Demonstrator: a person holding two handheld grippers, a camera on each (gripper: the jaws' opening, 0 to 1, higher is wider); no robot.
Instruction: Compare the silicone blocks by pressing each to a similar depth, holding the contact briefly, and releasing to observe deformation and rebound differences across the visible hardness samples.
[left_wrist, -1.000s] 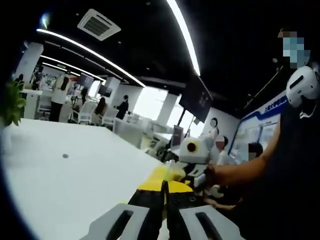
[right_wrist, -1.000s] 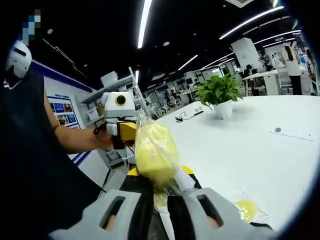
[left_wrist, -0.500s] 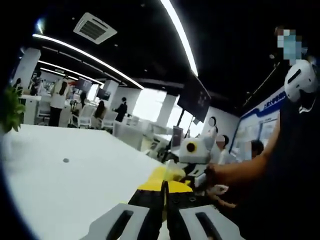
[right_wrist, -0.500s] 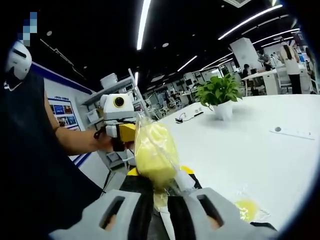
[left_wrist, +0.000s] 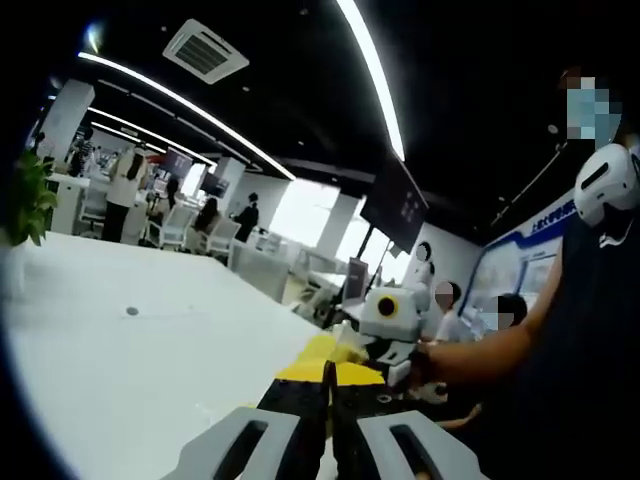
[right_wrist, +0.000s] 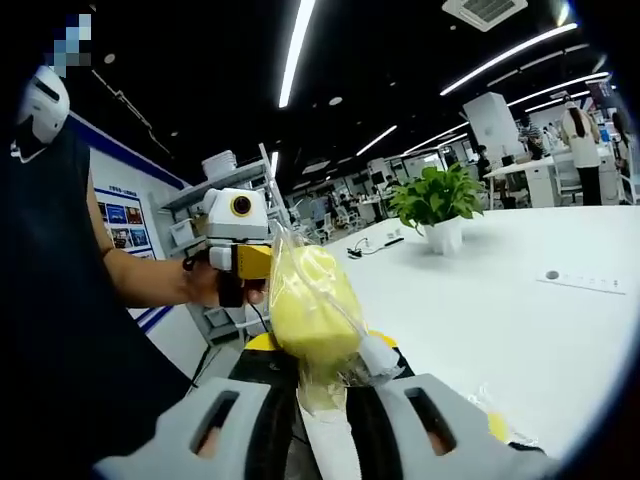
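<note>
Squeezing is under way: in the right gripper view the right gripper (right_wrist: 325, 400) has its jaws nearly together, clamped on the lower end of a bagged yellow silicone block (right_wrist: 312, 308), which stands up out of them, its clear plastic bunched at the pinch. By my reading this is the hold phase on one sample, lifted off the tabletop (right_wrist: 500, 290) rather than pressed against it. Low on the right, a second bagged yellow sample (right_wrist: 497, 422) lies on the white surface, apparently yet to be tested; release and rebound on the held block also seem still to come.

Just behind the block, the left gripper (right_wrist: 238, 255) hangs in the person's hand (right_wrist: 205, 285), close to the bag. In the left gripper view its jaws (left_wrist: 329, 415) sit almost touching; I can't tell whether anything is between them.

Beyond, the tabletop's near edge runs beside the person, with broad bare white for setting down. A potted plant (right_wrist: 438, 205) and a cable (right_wrist: 372, 243) stand well apart, far across.
</note>
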